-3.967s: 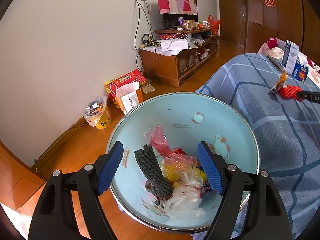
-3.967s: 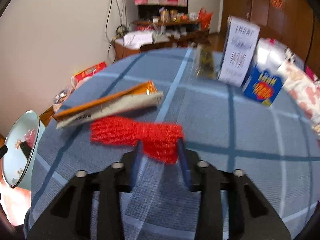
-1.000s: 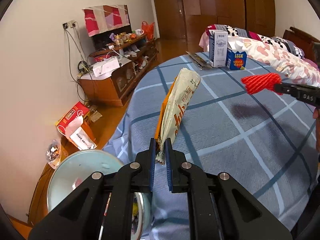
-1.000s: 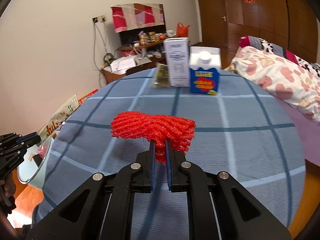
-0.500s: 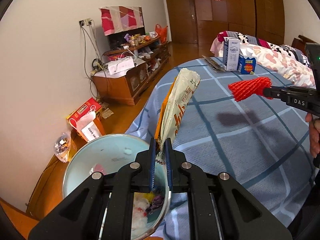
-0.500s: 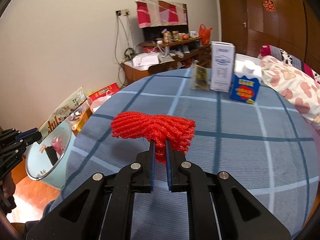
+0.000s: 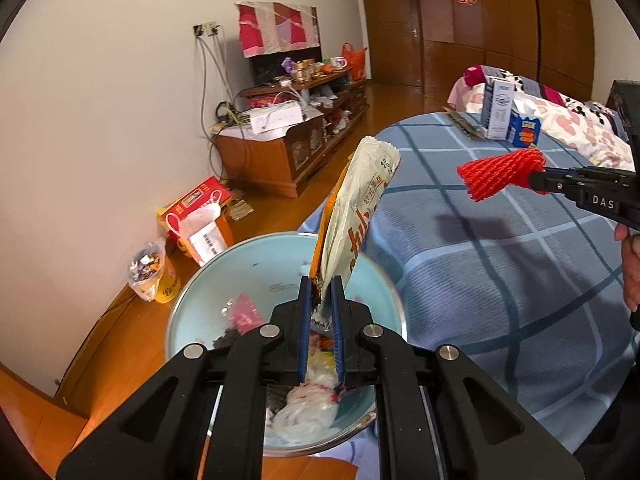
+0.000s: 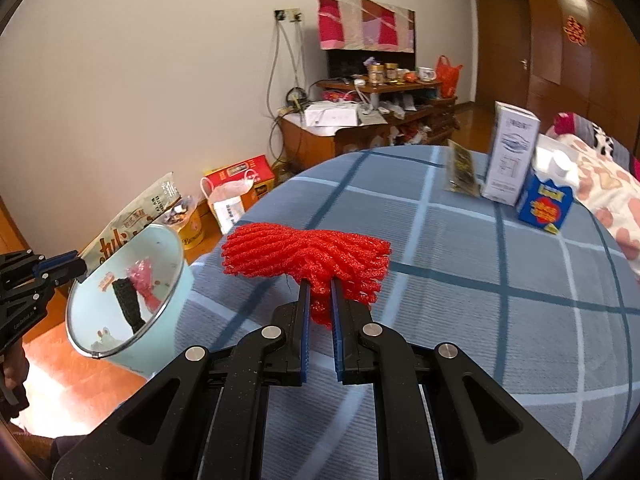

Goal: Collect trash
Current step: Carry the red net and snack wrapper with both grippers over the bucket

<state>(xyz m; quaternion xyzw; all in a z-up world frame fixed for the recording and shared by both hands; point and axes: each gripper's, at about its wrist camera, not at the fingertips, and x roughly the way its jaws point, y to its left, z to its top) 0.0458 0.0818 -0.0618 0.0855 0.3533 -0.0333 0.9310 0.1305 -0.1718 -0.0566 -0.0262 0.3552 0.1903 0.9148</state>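
Red foam net (image 8: 308, 256) between closed jaws, above bedspread (image 8: 460, 280)

- We are looking at a bedroom in a home.
- We are seeing a bed (image 7: 500, 264) under a blue checked cover, with a heart-print quilt (image 7: 576, 132) lying at its far end.
- A low wooden cabinet (image 8: 360, 136) is standing against the white wall, crowded with jars, cups and cables.
- Wooden wardrobe doors (image 7: 500, 20) and a wooden floor (image 7: 120, 340) are filling the rest of the room.
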